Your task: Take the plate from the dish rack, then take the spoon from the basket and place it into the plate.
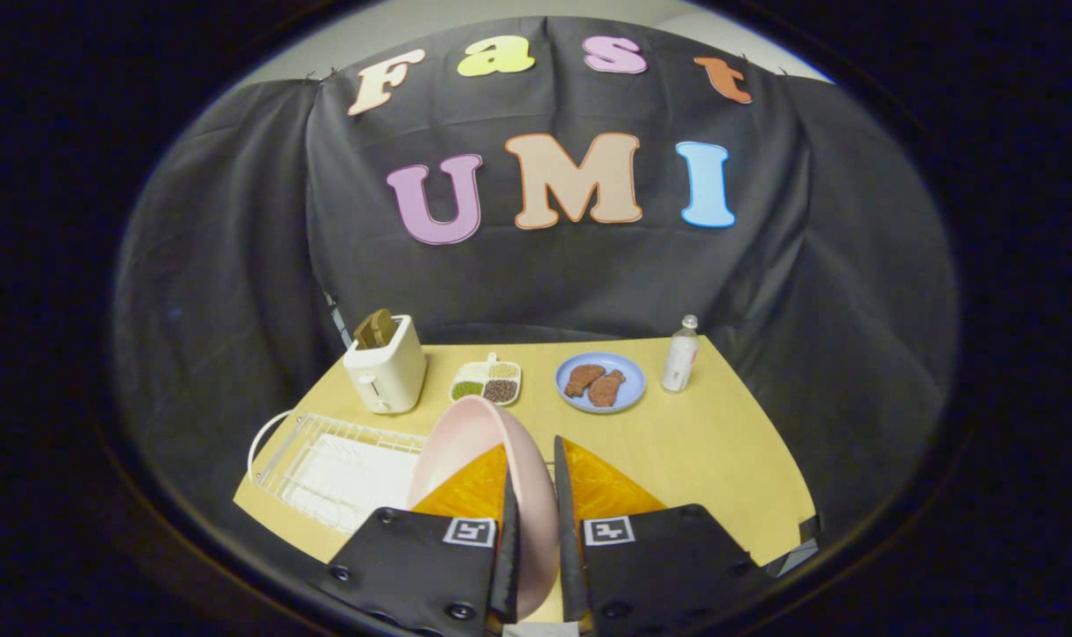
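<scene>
A pale pink plate (474, 442) stands on edge between my gripper (533, 478) fingers, which are shut on its rim. It is held up above the yellow table (704, 451), just right of the white wire dish rack (333, 464). The plate's hollow side faces left, and its rim runs back between the two fingers. The rack's slots look bare. I cannot make out a spoon or a basket from here; the plate and fingers hide the table's near middle.
At the table's back stand a white toaster (386, 367) with toast in it, a small divided dish of grains (487, 382), a blue plate with two brown pieces (601, 382) and a small bottle (681, 354). The table's right half is bare wood.
</scene>
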`<state>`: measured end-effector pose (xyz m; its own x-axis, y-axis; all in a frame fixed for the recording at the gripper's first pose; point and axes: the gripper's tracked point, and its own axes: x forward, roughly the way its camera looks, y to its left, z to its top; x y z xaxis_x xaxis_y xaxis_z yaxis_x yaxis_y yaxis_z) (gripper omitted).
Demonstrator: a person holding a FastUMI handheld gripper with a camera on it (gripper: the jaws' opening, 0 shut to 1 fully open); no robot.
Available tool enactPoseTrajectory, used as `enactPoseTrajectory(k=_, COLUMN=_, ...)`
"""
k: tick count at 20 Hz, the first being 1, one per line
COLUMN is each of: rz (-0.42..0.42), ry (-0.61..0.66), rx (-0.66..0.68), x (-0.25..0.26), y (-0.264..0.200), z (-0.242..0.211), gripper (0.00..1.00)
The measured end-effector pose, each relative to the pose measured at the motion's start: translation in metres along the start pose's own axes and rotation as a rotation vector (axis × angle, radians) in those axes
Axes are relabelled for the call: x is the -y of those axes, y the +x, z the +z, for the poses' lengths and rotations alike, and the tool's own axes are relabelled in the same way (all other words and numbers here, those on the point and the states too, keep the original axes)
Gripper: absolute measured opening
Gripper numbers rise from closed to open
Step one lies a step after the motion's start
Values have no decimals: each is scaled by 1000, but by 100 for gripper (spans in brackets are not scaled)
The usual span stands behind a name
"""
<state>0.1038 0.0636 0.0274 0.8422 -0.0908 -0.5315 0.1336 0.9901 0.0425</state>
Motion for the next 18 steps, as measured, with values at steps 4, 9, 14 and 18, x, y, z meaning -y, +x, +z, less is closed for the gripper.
enactPoseTrajectory(k=4, rz=50, ry=3, rx=-42, x=32, y=-4, z=-58, gripper=22)
enactPoseTrajectory(k=9, rz=151, ry=56, rx=-139, x=45, y=12, z=-145, gripper=22)
enactPoseTrajectory(k=14, rz=214, ry=135, rx=-175, x=51, y=41, z=-191, gripper=22)
enactPoseTrajectory(k=18, rz=229, ry=161, rx=-170, x=59, y=61, z=-209, gripper=22)
